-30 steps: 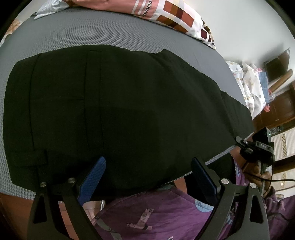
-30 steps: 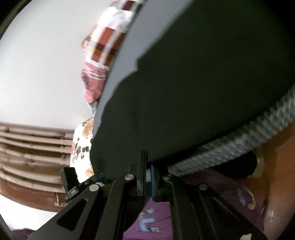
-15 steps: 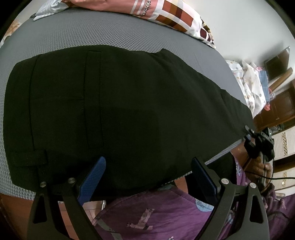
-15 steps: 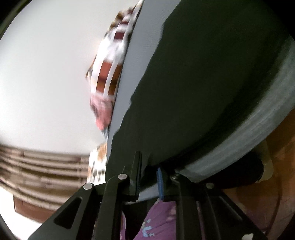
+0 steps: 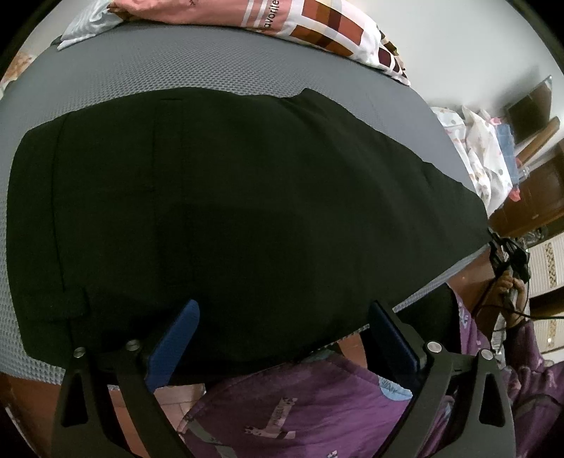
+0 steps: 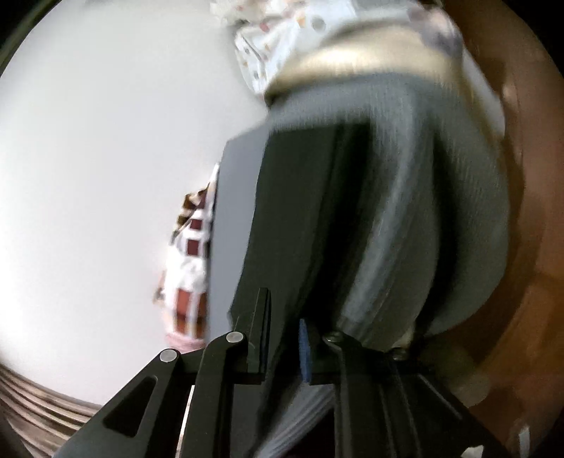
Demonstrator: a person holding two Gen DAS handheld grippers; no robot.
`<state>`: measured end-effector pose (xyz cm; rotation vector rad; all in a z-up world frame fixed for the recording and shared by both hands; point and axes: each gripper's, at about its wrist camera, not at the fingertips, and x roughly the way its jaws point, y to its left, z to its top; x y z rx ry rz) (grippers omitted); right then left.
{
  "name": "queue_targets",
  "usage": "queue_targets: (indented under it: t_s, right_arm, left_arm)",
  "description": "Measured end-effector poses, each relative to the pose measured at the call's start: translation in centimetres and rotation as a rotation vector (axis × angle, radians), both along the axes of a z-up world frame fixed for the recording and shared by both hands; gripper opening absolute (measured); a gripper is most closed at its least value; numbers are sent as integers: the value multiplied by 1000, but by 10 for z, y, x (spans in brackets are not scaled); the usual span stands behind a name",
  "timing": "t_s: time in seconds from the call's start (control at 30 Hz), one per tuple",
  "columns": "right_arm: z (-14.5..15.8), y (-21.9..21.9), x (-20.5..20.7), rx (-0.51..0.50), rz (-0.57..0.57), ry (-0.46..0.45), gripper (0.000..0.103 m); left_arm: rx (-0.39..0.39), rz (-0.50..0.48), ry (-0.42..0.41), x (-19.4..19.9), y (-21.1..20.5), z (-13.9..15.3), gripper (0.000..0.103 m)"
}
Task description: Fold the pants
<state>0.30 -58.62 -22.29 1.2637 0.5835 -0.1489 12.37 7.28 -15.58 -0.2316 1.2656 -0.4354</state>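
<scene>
Jaws of the left gripper stand wide, empty, at 6 o'clock of the black pants spread across the bed. The right gripper at 3 o'clock is clamped on the hem; carry it level toward the waistband at 9 o'clock, edges matched.

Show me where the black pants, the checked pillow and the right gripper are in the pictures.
black pants [image 5: 246,211]: left wrist view, middle of the spread fabric.
checked pillow [image 5: 328,28]: left wrist view, its brown-squared face.
right gripper [image 6: 283,338]: right wrist view, between its fingertips.
</scene>
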Motion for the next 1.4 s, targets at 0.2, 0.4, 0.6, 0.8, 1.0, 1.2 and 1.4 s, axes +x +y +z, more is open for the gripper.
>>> queue_targets:
  t_s: [0.2,0.4,0.6,0.8,1.0,1.2,1.4]
  right_arm:
    - [5,-23,6,-57,3,11,6]
    - [-14,-35,-8,103,-27,-57,8]
    - [2,-56,-25,106,-135,-81,36]
    - [10,-62,-34,78,-166,-47,51]
    - [5,-56,-18,91,-120,-62,51]
    - [-1,-50,4,122,-69,-93,52]
    - [2,-53,7,82,-83,-79,50]
  left_arm:
    - [17,-13,-7,-1,-3,0,98]
    - [13,-17,-8,-1,-3,0,100]
    - [13,-18,-7,0,-4,-1,100]
    - [21,-24,-9,0,-6,-1,101]
    - [25,-27,-11,-1,-6,-1,102]
    - [29,-26,-12,-2,-8,-1,102]
    - [31,-29,-14,-3,-9,-1,102]
